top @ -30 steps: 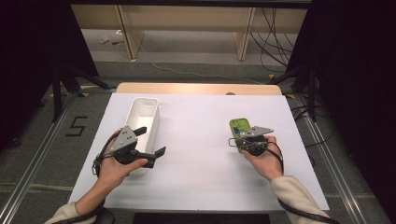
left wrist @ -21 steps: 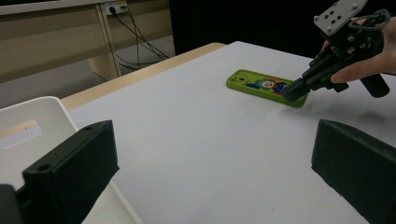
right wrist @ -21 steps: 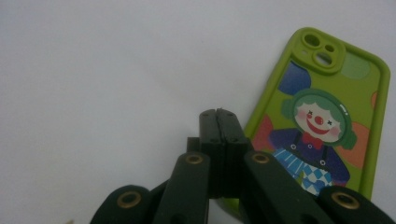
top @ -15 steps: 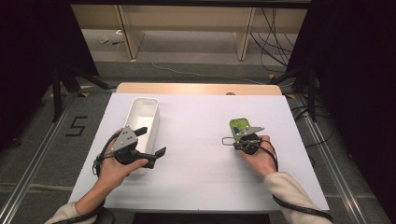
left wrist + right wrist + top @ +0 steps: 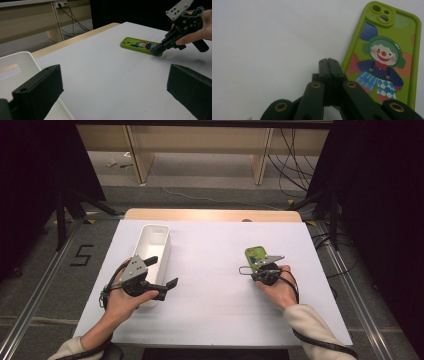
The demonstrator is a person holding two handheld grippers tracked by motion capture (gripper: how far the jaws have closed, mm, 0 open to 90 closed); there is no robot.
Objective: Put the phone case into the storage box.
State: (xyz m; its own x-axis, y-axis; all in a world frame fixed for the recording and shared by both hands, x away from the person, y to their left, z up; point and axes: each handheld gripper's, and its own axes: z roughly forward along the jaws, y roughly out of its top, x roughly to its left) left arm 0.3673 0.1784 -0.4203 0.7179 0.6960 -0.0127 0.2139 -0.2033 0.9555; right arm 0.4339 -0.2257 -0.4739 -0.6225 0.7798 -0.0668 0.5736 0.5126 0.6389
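Item 1, right gripper [image 5: 329, 60]: jaws are being kept clenched together with nothing between them, the tips being rested at the near long edge of the phone case [image 5: 387, 57], touching or just short of it. In the left gripper view the same tips [image 5: 156, 51] are being pressed low at the case's near corner [image 5: 140, 45].

Item 2, phone case: green, printed with a clown, lying flat on the white table [image 5: 210, 250], right of centre, well apart from the tray [image 5: 152, 245].

Item 3, left gripper [image 5: 160, 272]: jaws are being held released and wide, nothing between them, beside the tray's near end.

Item 4, tray: white, long, nothing being seen inside it, at the table's left.

Handling note, as a judgement: the case is thin and flat, so a lift from above is being ruled out; the edge is likely being nudged or pried first. The closed tips are best being kept low and square to the edge, so that the case is being slid or tipped rather than skated over. Jaws are then being opened only enough to pinch the raised rim. Sideways spinning is being guarded against by a slow, even push.
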